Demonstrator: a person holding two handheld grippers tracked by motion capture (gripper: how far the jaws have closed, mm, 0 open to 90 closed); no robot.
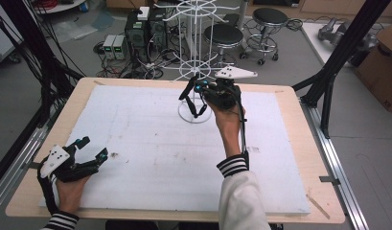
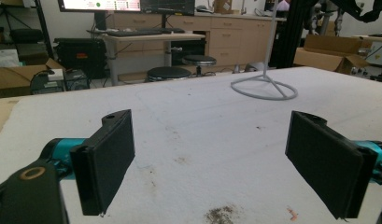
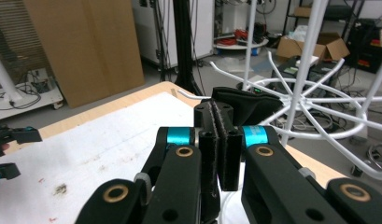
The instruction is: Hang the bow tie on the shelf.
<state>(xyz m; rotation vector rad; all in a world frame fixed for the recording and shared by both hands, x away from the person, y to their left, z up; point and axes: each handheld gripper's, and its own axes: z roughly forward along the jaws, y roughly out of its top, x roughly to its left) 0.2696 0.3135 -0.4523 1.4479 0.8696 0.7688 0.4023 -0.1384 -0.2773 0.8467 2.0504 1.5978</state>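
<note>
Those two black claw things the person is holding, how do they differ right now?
The left gripper has its jaws spread wide with nothing between them; the right gripper is clamped shut on a black strap. The left one sits low at the near corner of the white pad; the right one is raised at the white wire rack. Both have black jaws and teal fittings.

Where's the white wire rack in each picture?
High view: rack stands at the table's far edge, top centre.
Left gripper view: its ring base and pole, upper right.
Right gripper view: its spokes and pole fill the right side.
Shared landmark: the white mat beneath it.
</note>
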